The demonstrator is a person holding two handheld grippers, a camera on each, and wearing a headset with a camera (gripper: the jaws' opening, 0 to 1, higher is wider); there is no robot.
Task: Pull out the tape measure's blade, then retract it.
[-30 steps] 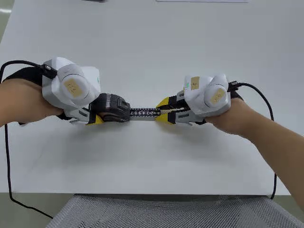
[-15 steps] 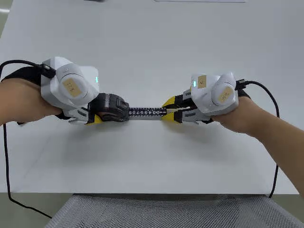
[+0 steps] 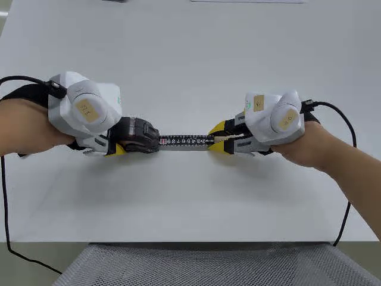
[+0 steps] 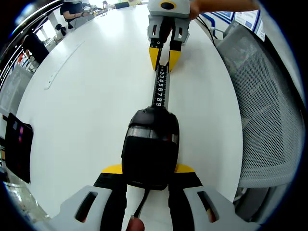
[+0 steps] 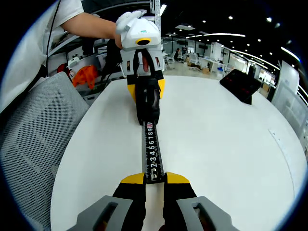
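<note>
My left gripper (image 4: 149,168) is clamping the tape measure (image 4: 150,144), my right gripper (image 5: 155,179) is pinching the blade (image 3: 184,140), which is lengthening, so I'm still extending, not retracting.

Your bench (image 3: 190,53) is a plain white top with a rounded edge. On it you have a dark flat device (image 5: 240,85) propped at one edge, and a long pale strip (image 4: 62,66) lying flat nearby
</note>
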